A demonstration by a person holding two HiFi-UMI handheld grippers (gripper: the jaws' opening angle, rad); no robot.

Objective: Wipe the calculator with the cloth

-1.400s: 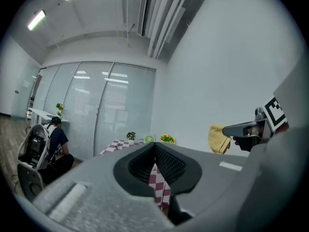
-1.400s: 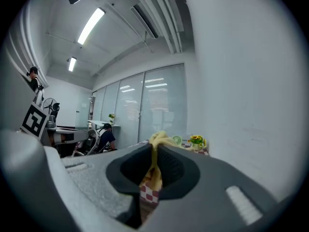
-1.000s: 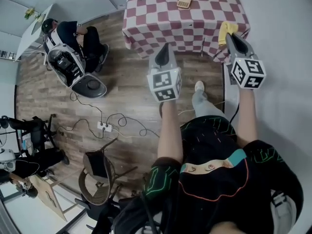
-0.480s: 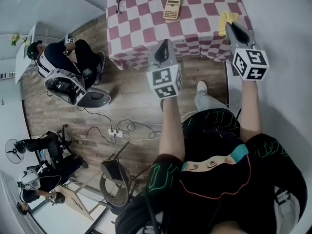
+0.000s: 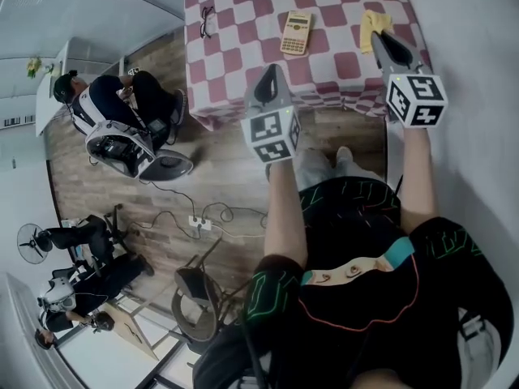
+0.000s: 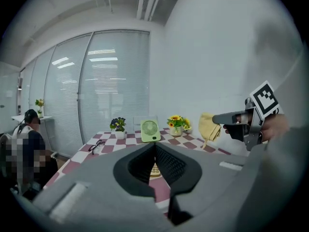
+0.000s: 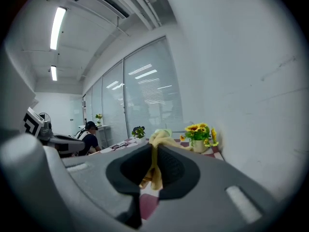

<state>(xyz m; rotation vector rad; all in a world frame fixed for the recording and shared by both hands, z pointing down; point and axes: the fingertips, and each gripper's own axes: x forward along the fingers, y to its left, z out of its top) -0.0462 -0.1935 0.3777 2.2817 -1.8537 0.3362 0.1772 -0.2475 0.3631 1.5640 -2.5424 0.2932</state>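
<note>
I am holding my left forearm straight out in front of me, with the left gripper [image 5: 271, 83] hovering at the near edge of the bench [image 5: 231, 55], its fingers pressed together on nothing. Just ahead of it, the calculator [image 5: 296, 32] is lying flat on the checked bench top, its long axis pointing away from me and leaning slightly right. Further right, the yellow cloth [image 5: 373, 21] is hanging pinched between the closed fingers of my right gripper [image 5: 384, 45], which I am holding out on a straight arm over the bench's right edge, apart from the calculator.
</note>
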